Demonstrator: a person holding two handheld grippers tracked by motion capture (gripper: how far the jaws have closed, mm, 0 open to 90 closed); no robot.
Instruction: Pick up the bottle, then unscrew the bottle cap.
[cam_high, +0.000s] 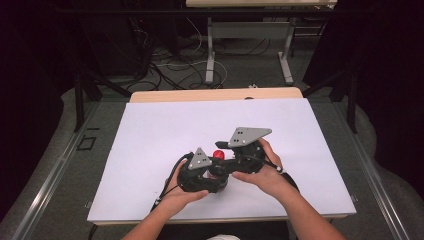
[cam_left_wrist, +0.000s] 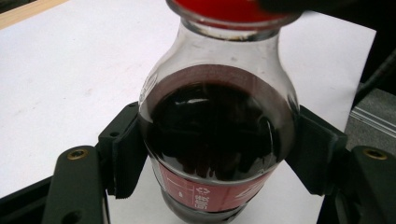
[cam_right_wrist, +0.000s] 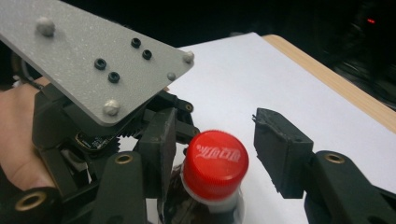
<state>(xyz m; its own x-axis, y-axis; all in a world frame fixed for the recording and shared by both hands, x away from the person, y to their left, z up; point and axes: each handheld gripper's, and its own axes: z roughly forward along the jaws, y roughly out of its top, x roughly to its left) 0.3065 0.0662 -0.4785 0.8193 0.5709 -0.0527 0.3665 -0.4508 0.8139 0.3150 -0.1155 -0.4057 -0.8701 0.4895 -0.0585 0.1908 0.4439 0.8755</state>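
You are clamping the clear glass-like bottle of dark liquid (cam_left_wrist: 217, 135) in your left gripper (cam_left_wrist: 217, 154), while your right gripper (cam_right_wrist: 212, 154) is standing open around its red screw cap (cam_right_wrist: 215, 164), apparently not pressing it.

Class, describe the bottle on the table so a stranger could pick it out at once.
On the white table, look between the person's two hands near the front edge. There the left gripper clamps a small clear bottle of dark drink. Its red cap and red label set it apart from the black grippers.
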